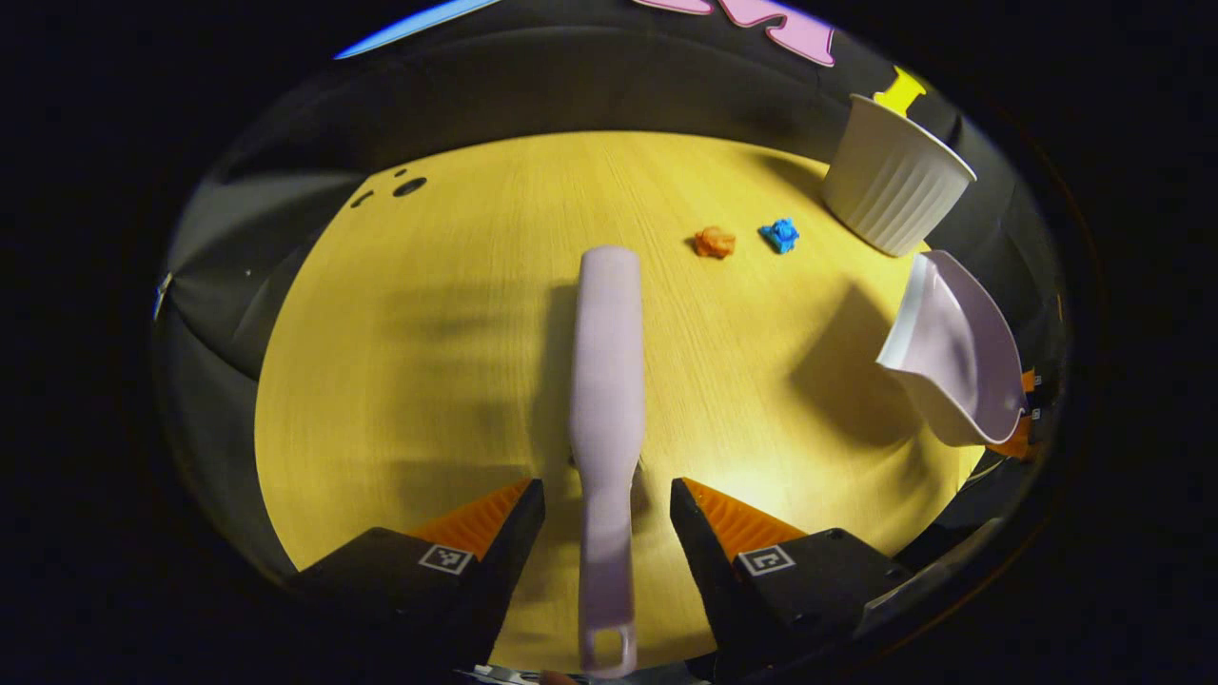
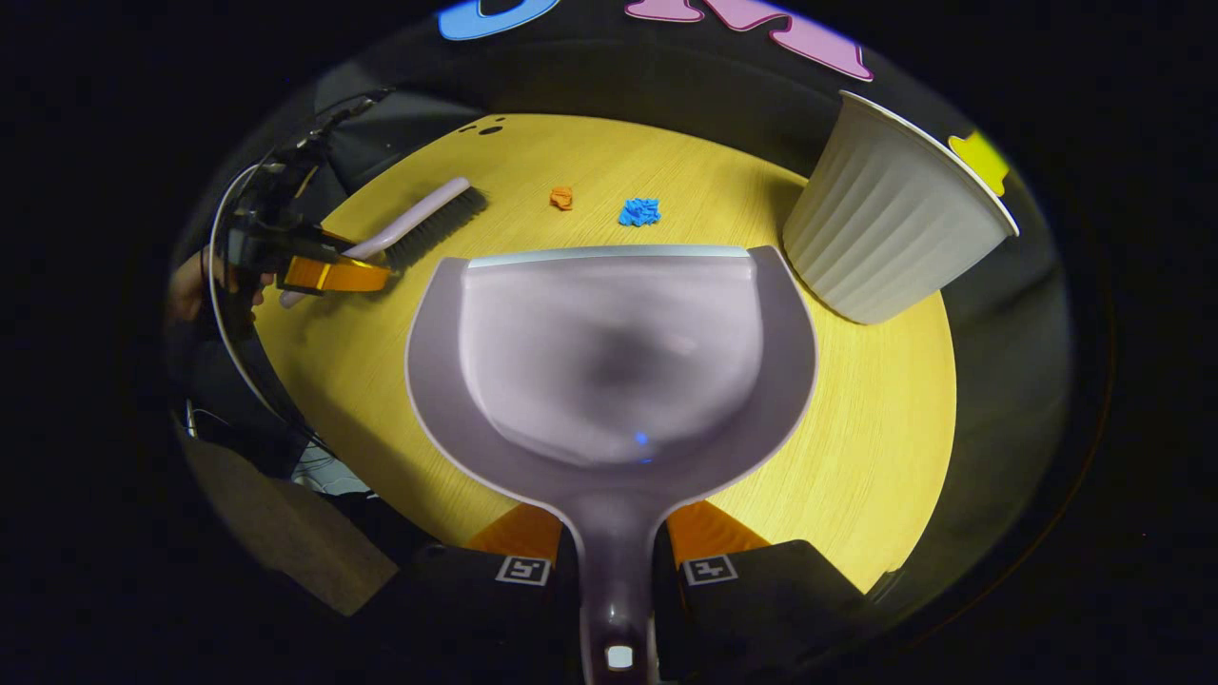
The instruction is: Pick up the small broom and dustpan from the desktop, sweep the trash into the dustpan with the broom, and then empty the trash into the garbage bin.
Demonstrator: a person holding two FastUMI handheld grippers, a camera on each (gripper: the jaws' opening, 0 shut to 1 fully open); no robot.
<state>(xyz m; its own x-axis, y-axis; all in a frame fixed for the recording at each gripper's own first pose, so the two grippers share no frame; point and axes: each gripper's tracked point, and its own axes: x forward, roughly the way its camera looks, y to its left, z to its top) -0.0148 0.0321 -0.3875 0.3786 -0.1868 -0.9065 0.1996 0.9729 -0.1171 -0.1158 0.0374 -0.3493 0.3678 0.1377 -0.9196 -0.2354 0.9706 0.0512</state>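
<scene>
The left gripper (image 1: 607,504) straddles the handle of the small broom (image 1: 605,381), with its fingers spread and a visible gap on each side of the handle; neither finger presses on it. In the left gripper view the broom lies flat on the yellow wooden desktop (image 1: 428,362), its handle running straight away from the camera and its hanging loop nearest the lens. In the right gripper view the left gripper (image 2: 335,275), held by a hand (image 2: 190,285), sits at the handle end of the broom (image 2: 419,224), whose dark bristles point toward the garbage bin.

The right gripper (image 2: 614,538) is pinched on the stem of the dustpan (image 2: 609,362), both fingers pressing against the handle. The pan is carried with its open lip facing forward, just beside the ribbed white garbage bin (image 2: 885,228). In the left gripper view the dustpan (image 1: 952,352) hangs tilted above the desktop, just below the garbage bin (image 1: 894,181).

Two pieces of trash lie on the desktop, near the bin on the side toward the broom: a blue scrap (image 1: 780,234) closer to the bin and an orange scrap (image 1: 714,242) just beyond it. In the right gripper view the blue scrap (image 2: 639,211) and orange scrap (image 2: 561,197) lie beyond the lip of the dustpan.
</scene>
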